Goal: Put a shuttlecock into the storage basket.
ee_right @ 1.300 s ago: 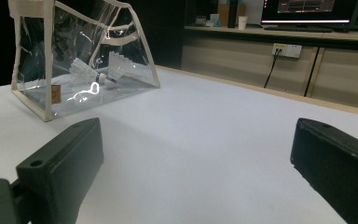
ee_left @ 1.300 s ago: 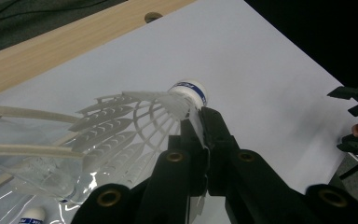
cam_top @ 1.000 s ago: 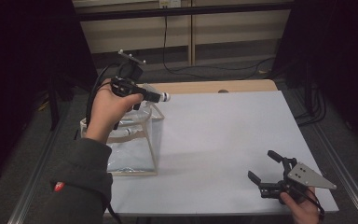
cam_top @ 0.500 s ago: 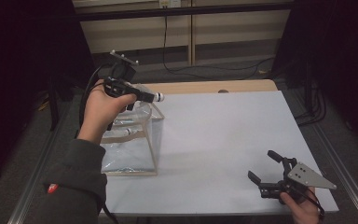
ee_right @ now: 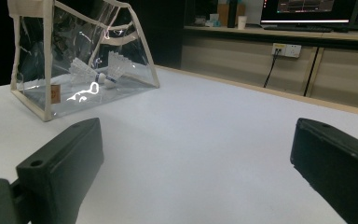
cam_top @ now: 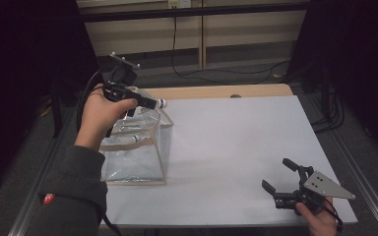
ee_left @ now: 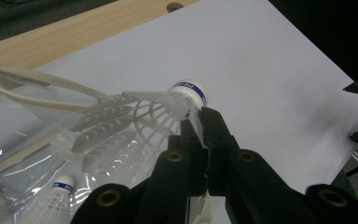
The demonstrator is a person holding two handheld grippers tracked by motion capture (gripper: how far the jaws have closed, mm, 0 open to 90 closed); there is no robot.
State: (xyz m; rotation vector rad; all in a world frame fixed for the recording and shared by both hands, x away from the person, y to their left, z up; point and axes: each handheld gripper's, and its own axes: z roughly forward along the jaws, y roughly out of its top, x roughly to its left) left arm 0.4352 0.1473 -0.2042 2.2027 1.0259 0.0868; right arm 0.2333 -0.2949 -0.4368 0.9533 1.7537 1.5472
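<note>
White table point(cam_top: 236, 142), bare ahead of both tools. Clear bag point(cam_top: 138, 152) stands directly under the left gripper point(ee_left: 200, 116), mouth open, soft walls and loose handle straps likely to snag. Left gripper pinches a shuttlecock point(ee_left: 135, 126) by its feather skirt: featherlight, feathers crush easily, the cork end is the safer hold. Apparently two more shuttlecocks point(ee_right: 98, 71) inside. Right gripper point(cam_top: 281, 176) spread wide, empty, well apart.
</note>
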